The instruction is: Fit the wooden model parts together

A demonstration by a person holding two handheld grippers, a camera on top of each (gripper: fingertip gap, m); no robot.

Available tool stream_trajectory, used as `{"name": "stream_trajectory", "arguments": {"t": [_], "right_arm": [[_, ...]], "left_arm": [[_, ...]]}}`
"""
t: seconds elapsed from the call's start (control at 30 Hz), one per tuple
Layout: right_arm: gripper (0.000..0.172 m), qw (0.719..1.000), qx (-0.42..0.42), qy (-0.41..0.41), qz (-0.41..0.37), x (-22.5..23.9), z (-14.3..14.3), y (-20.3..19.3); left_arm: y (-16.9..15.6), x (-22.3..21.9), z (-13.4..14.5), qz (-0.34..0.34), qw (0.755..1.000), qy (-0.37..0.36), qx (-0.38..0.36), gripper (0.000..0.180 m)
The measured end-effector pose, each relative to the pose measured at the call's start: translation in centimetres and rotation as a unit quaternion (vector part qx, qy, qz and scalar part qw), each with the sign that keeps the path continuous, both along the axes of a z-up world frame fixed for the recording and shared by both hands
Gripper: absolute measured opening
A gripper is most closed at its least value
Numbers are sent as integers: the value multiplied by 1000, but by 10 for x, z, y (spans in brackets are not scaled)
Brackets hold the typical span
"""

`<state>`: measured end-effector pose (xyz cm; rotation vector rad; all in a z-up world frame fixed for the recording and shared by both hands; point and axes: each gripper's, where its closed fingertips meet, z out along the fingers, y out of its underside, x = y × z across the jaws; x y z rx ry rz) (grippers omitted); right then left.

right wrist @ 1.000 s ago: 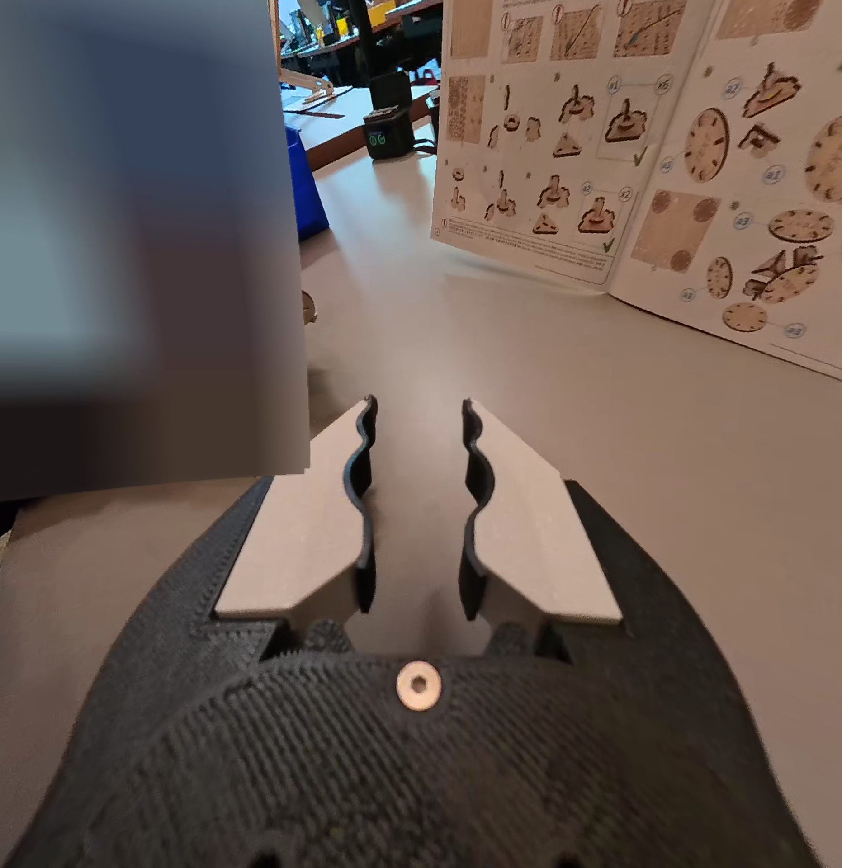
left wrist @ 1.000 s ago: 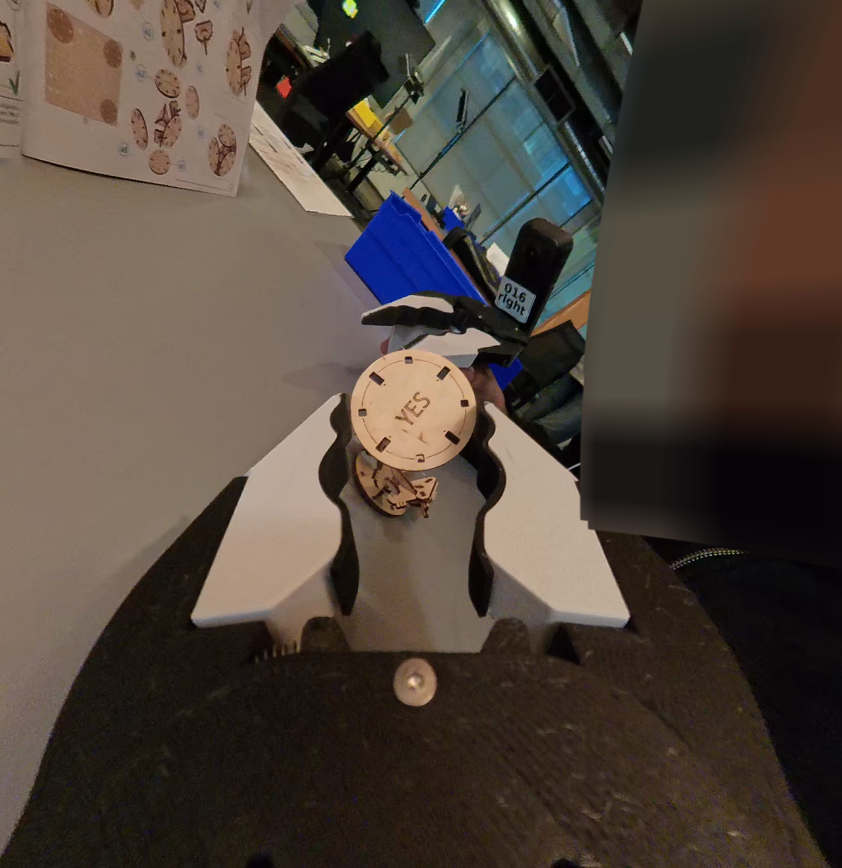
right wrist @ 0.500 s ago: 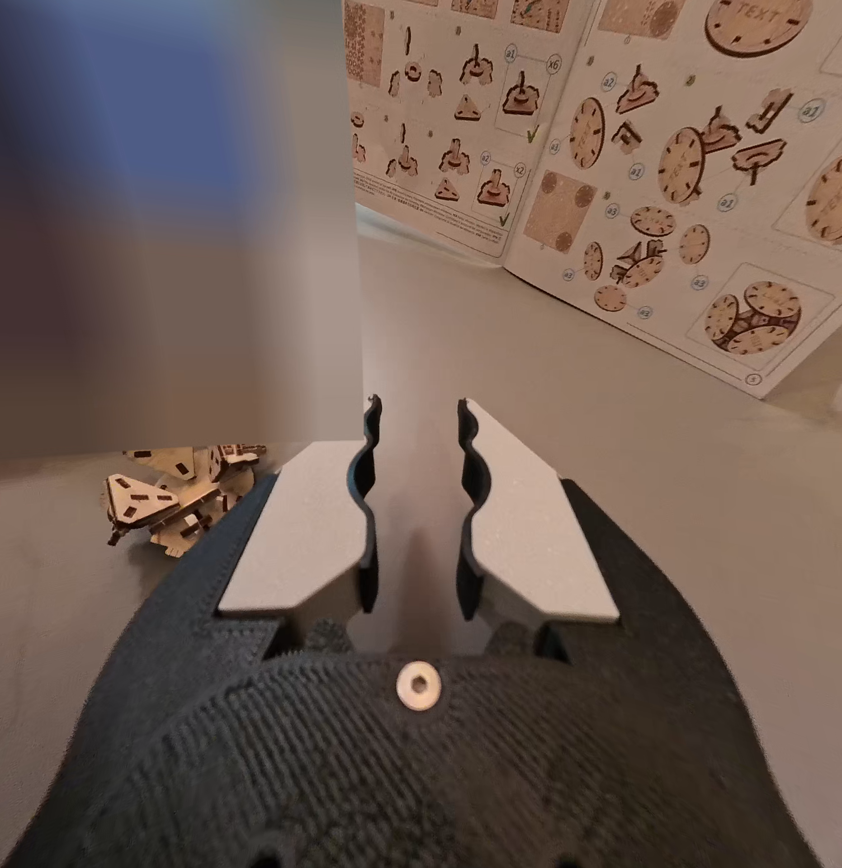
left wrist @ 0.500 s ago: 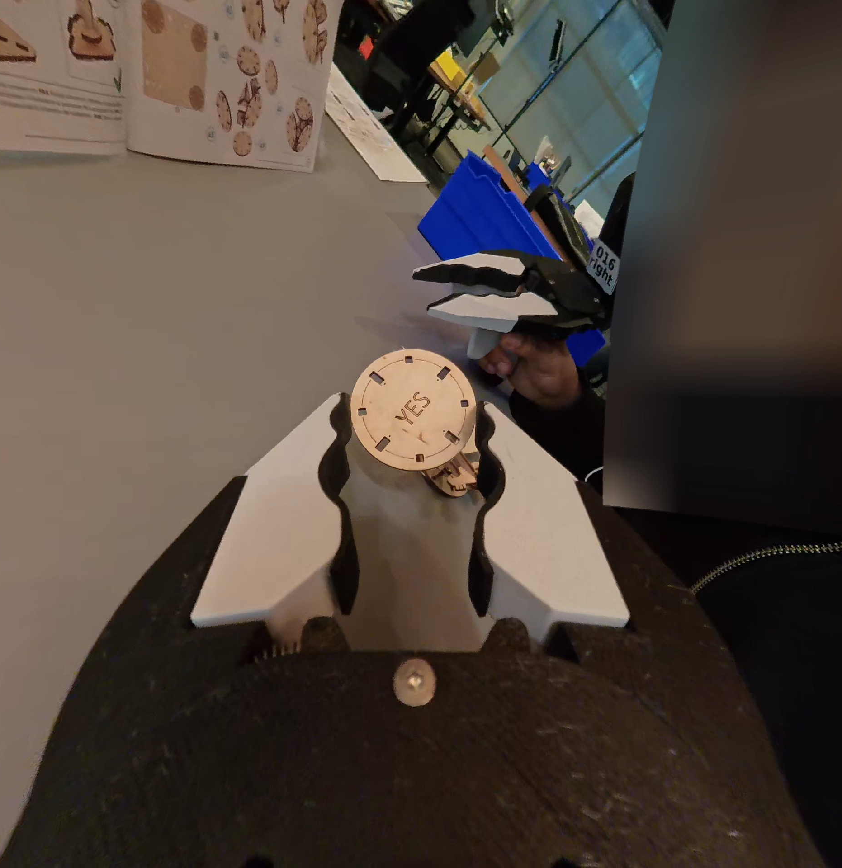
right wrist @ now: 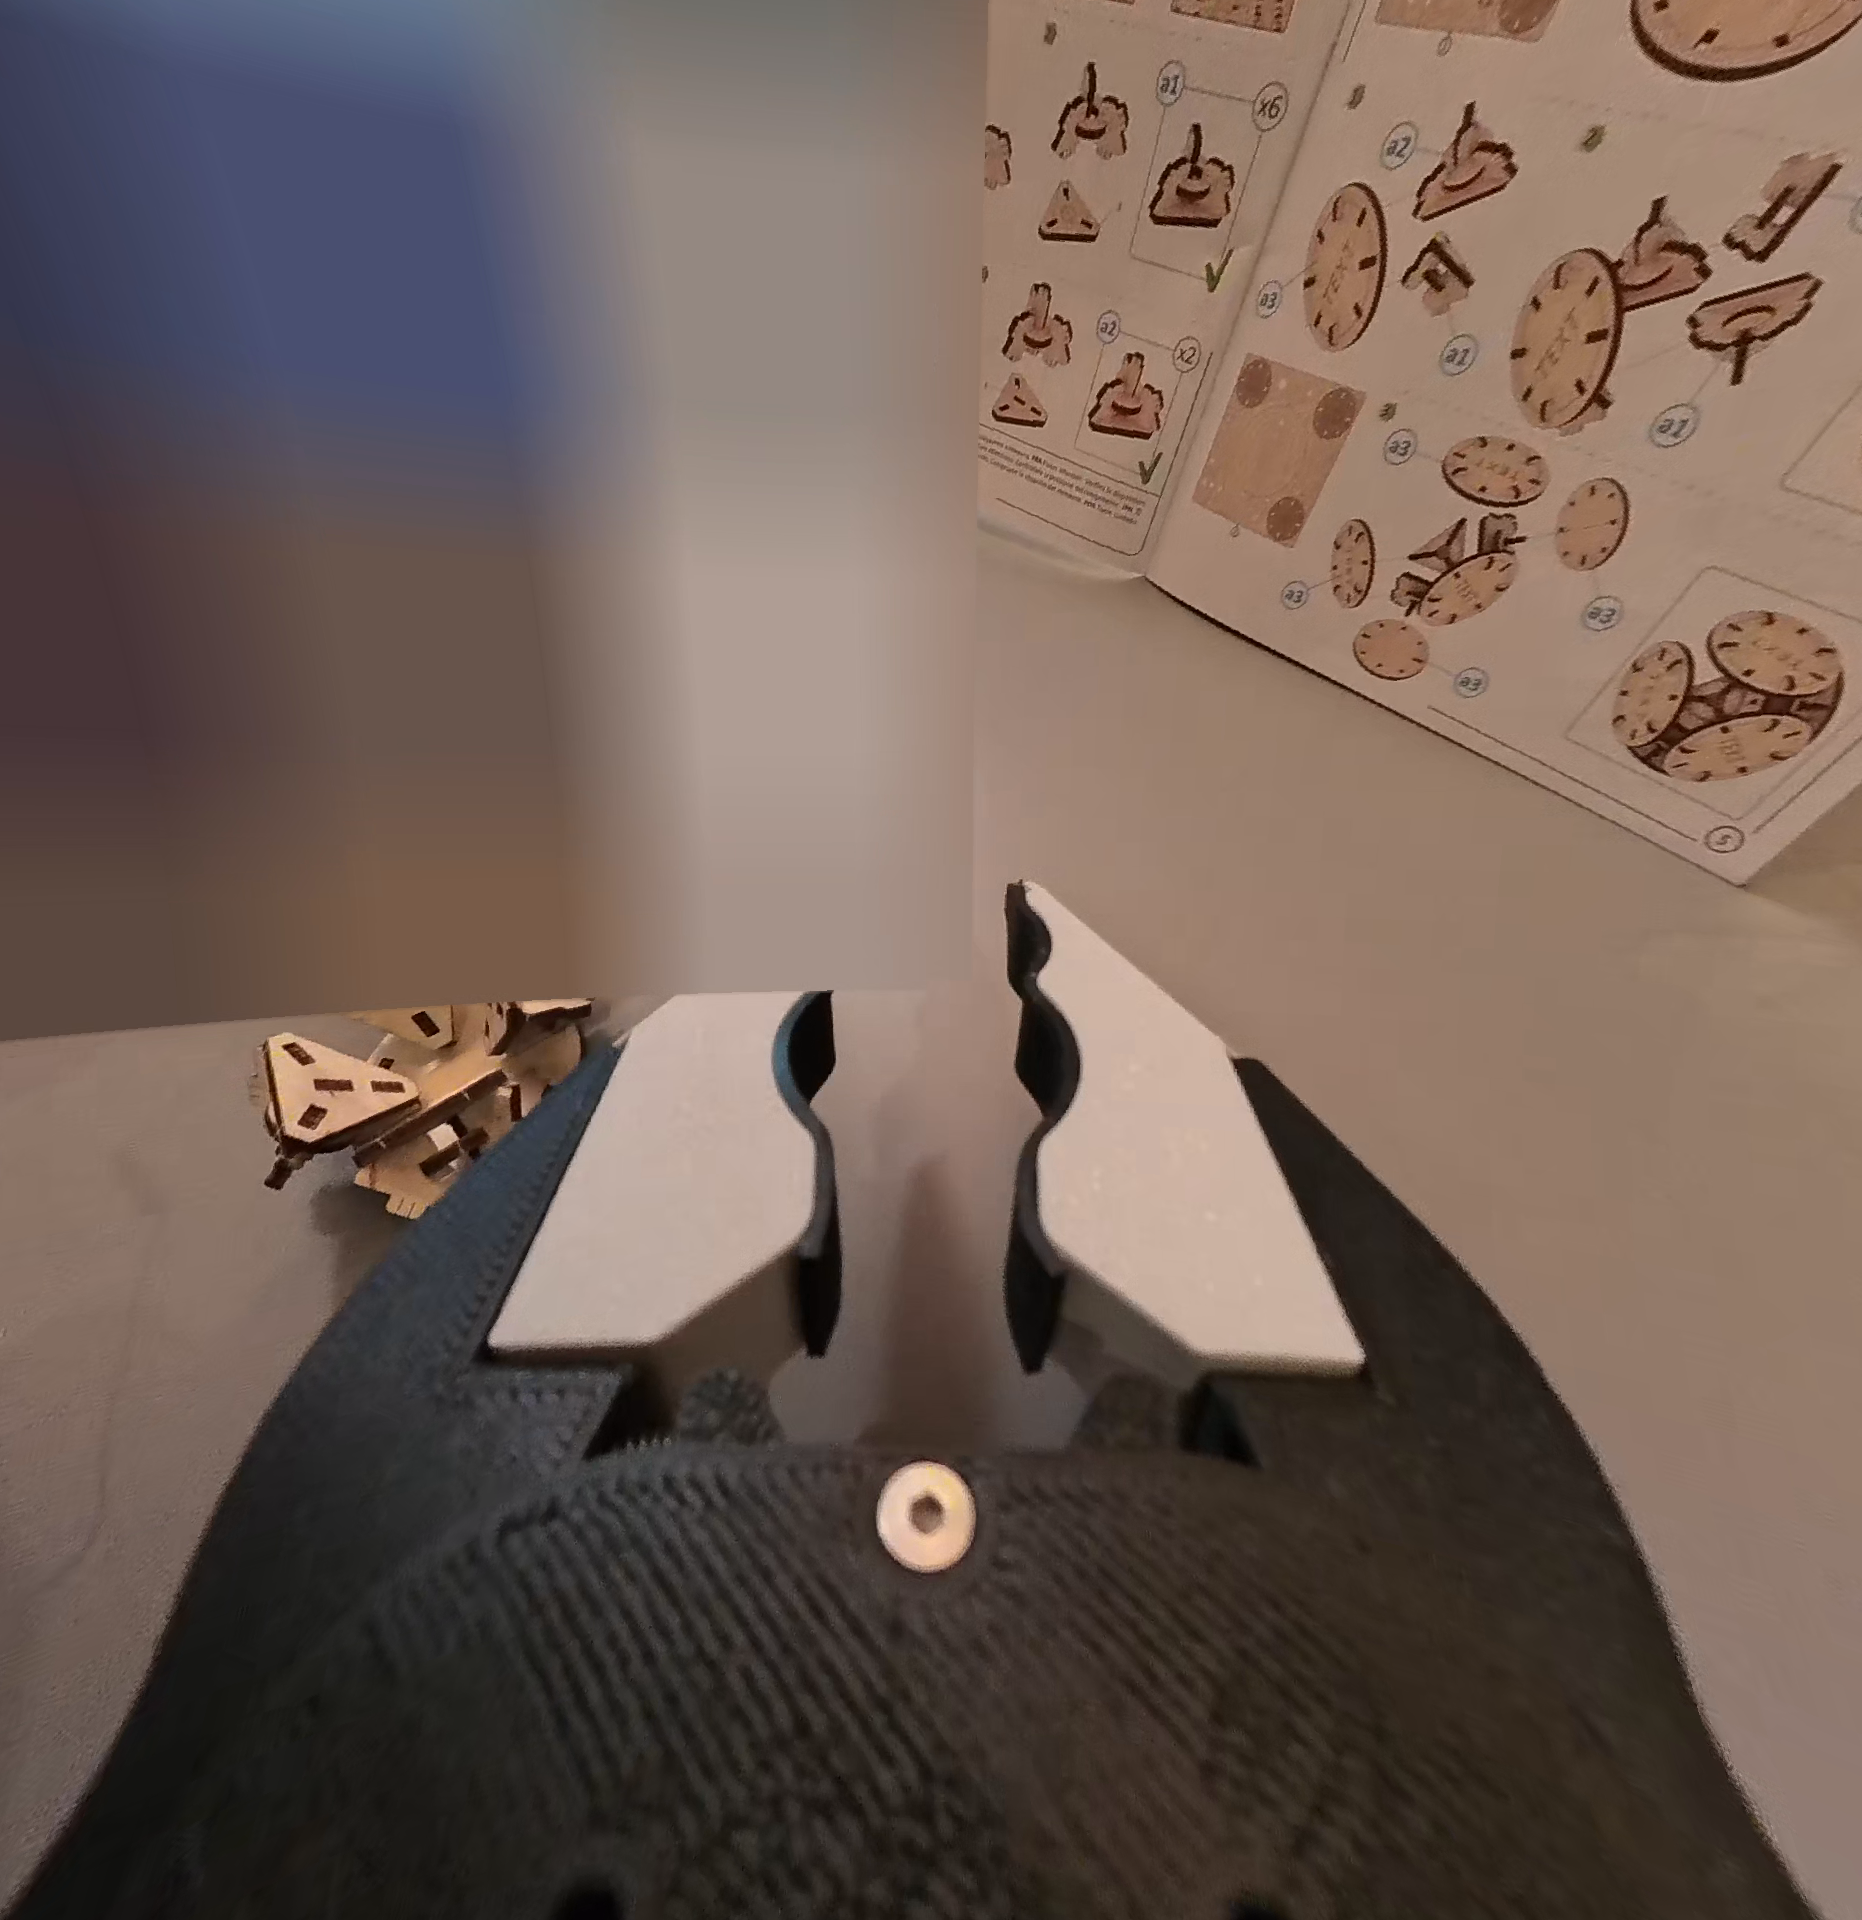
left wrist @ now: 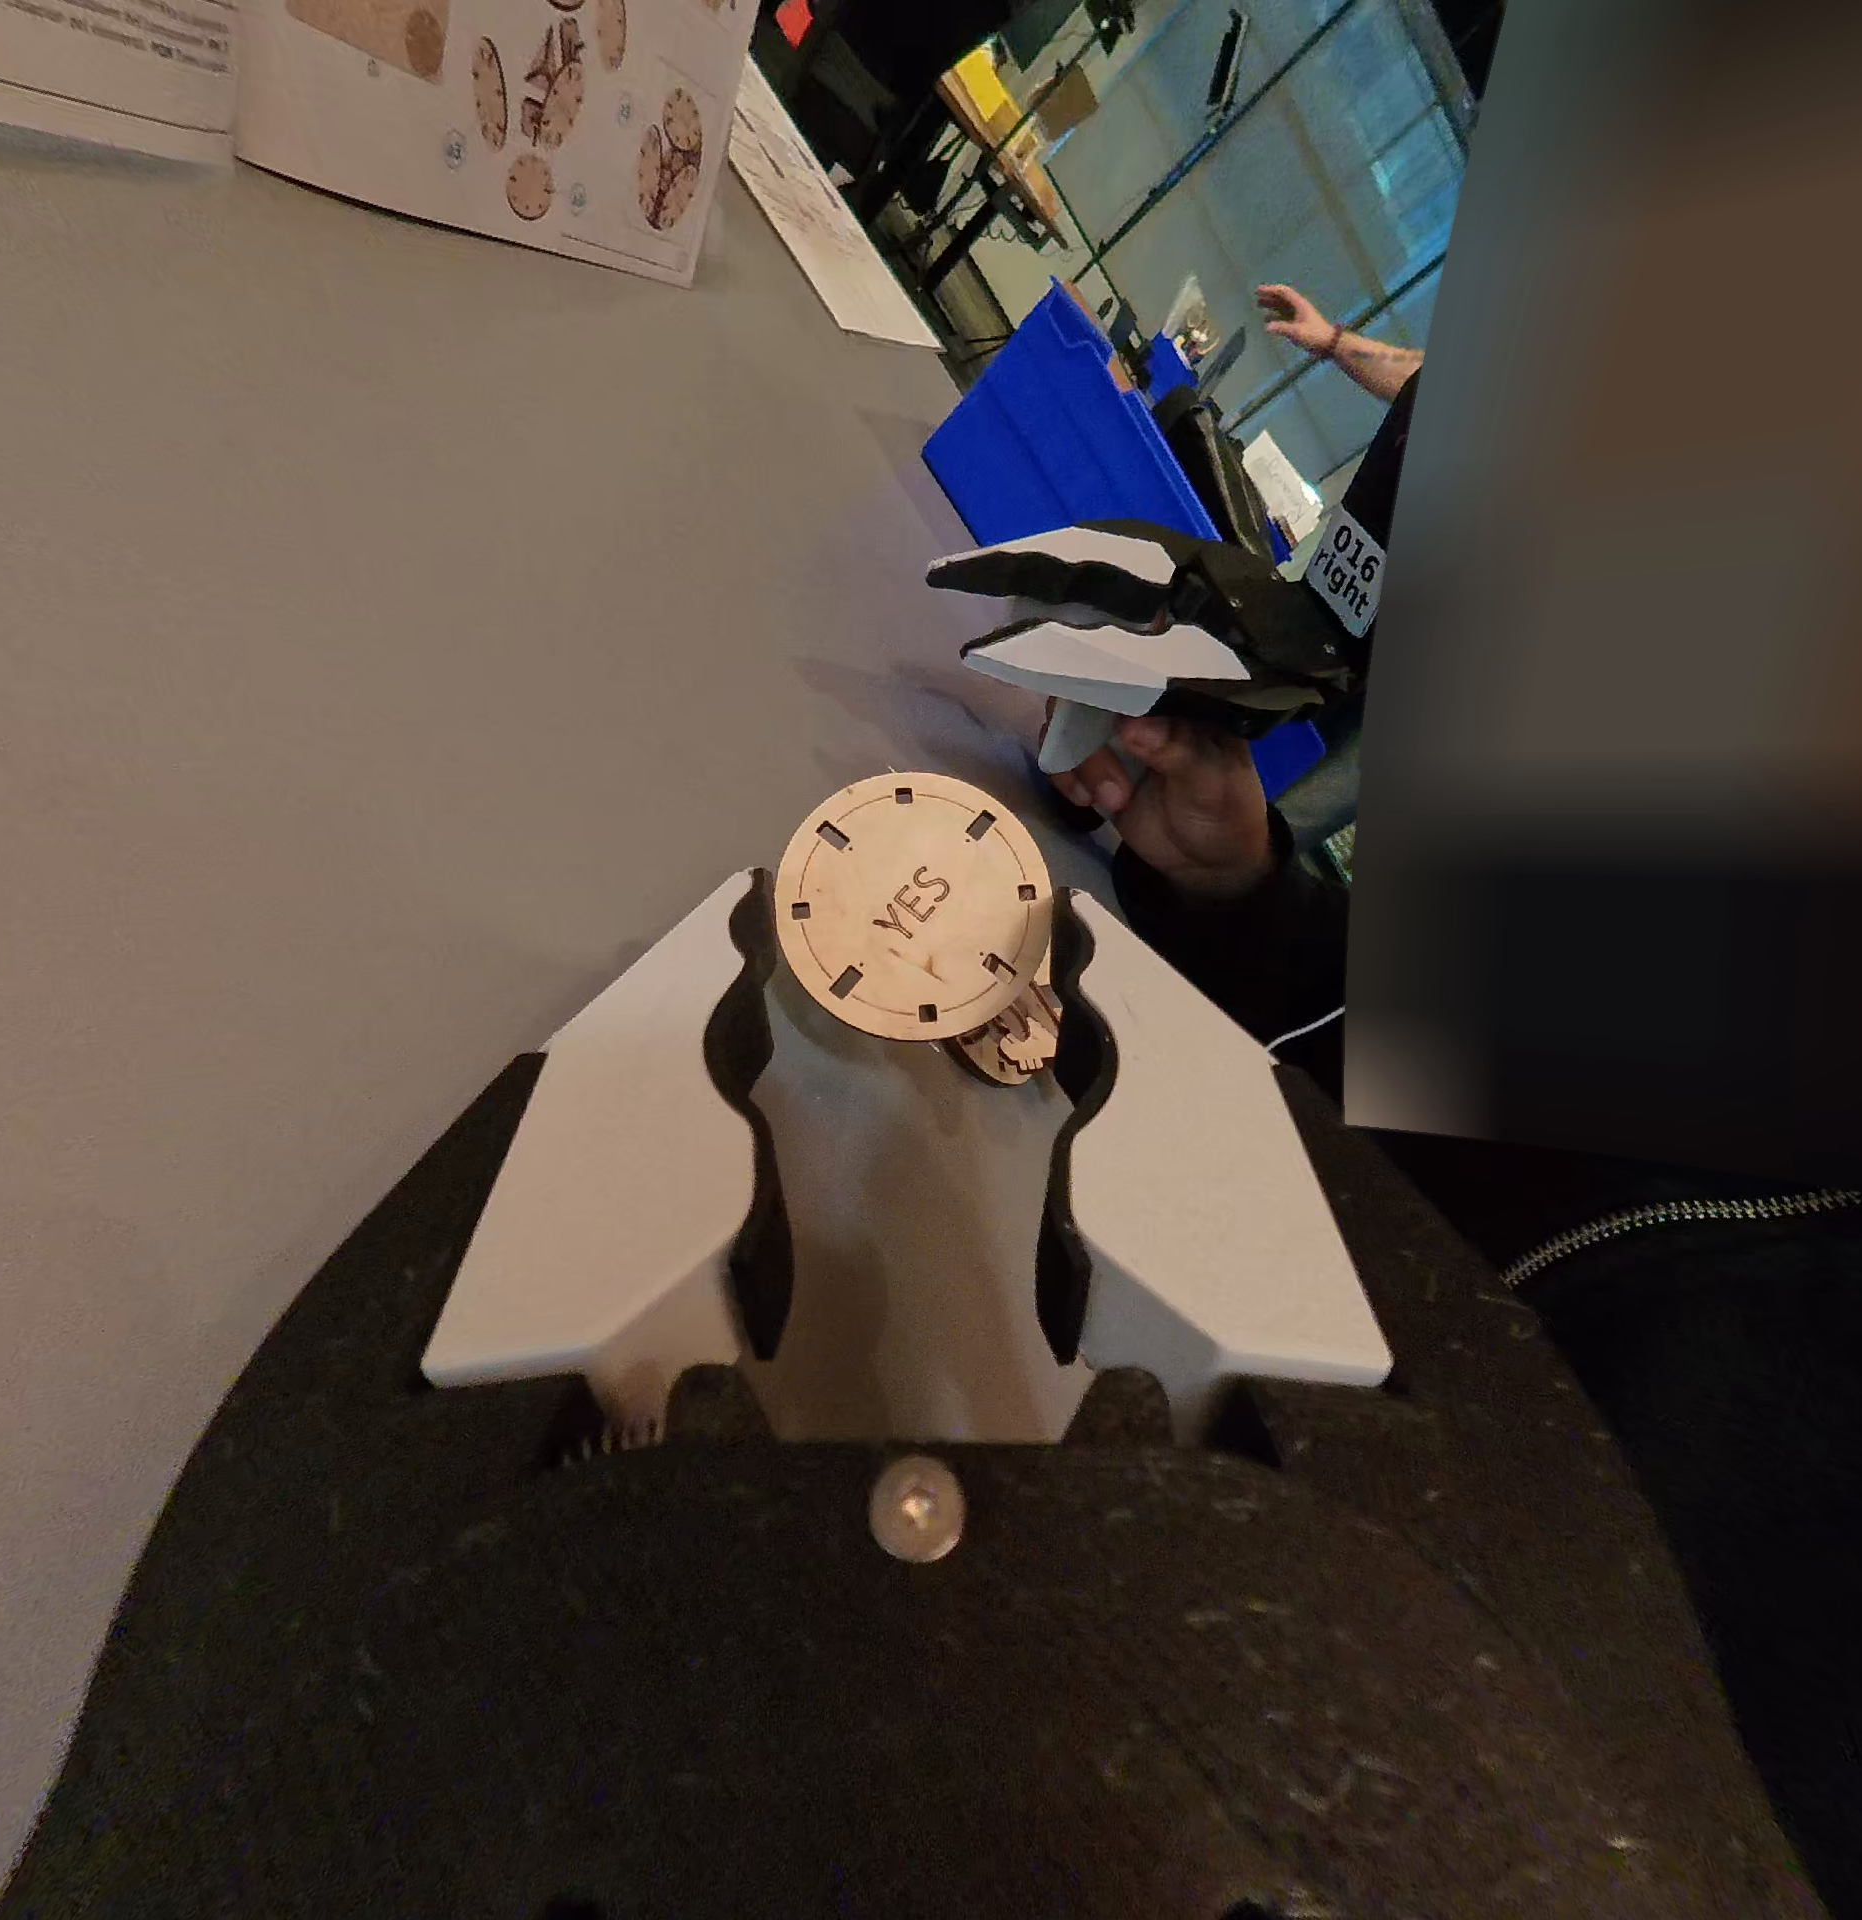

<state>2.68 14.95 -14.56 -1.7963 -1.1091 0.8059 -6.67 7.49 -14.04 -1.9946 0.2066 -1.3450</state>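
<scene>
Left gripper [left wrist: 911, 914]: my left fingers are clamped on a round wooden disc [left wrist: 911, 920], centre of the left wrist frame. Black pads press its left and right edges near the fingertips.
Disc: light plywood, small rectangular slots round the rim, engraved word in the middle, face tilted toward the camera.
Under disc: a smaller wooden part [left wrist: 1010, 1044] pokes out at the disc's lower right, just inside the right pad. I cannot tell if it is joined to the disc.
Right gripper [left wrist: 953, 618]: seen right of centre in the left wrist frame, held up off the table by a hand [left wrist: 1176, 800]. Fingers parted, nothing between them there. In its own view the left fingertip is covered by a blur patch; the gap I can see is bare.
Wooden pieces [right wrist: 387, 1091]: loose pile of slotted plywood bits, one triangular, left of centre in the right wrist frame, just beside my right gripper's left finger, lying on the table.
Table [left wrist: 335, 623]: plain grey surface, fills the left half of the left wrist frame.
Instruction booklet [right wrist: 1478, 364]: open, pictured assembly steps, upper right of the right wrist frame; well apart from the fingertips.
Blue bin [left wrist: 1052, 436]: upper right of centre in the left wrist frame, behind the right gripper.
</scene>
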Motion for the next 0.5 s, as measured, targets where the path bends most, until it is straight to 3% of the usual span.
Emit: {"name": "stream_trajectory", "arguments": {"t": [0.5], "right_arm": [[28, 1000, -1, -2, 4, -1, -1, 0]], "left_arm": [[0, 1, -1, -2, 1000, 2, -3, 50]]}}
